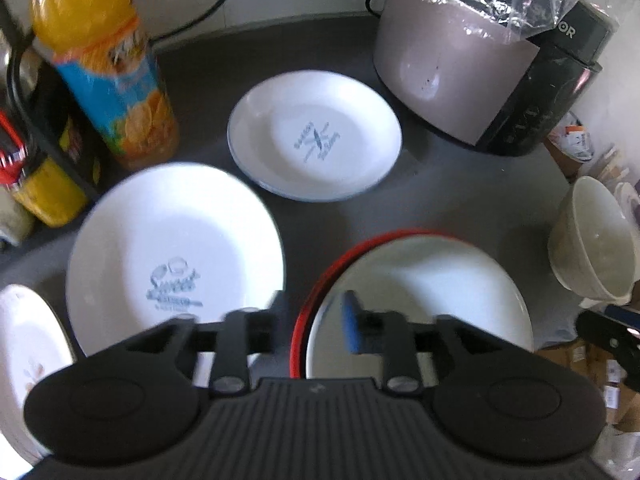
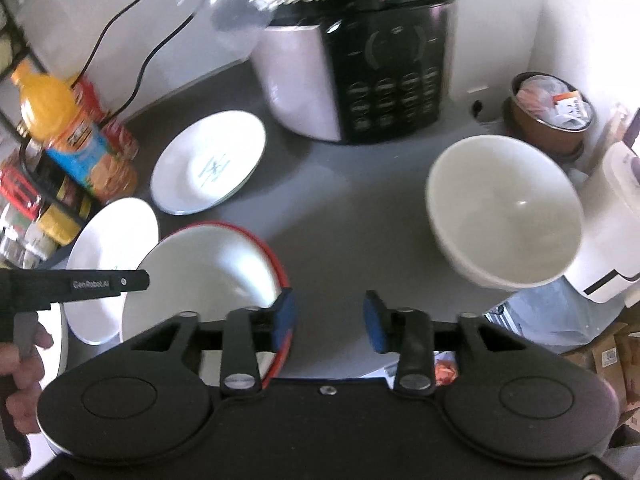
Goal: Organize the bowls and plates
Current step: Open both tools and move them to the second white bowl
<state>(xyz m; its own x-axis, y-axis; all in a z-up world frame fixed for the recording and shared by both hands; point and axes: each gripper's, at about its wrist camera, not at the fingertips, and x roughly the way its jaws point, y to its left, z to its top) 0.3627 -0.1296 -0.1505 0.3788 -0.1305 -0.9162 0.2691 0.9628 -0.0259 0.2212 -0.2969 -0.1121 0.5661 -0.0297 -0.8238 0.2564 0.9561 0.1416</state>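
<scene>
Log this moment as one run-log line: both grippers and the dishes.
left gripper: open, empty | right gripper: open, empty | white plate in red-rimmed plate | cream bowl: loose, tilted | two printed plates apart

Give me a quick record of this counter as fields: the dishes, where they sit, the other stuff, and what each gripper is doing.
surface: dark grey countertop
stack: white plate on red-rimmed plate, nearest both grippers
printed plates: one with "Sweet" print, smaller one behind it
floral plate: at left edge, partly cut off
bowl: cream bowl, to the right
appliance: pressure cooker at back
bottle: orange juice bottle
left gripper: open, empty
right gripper: open, empty
</scene>
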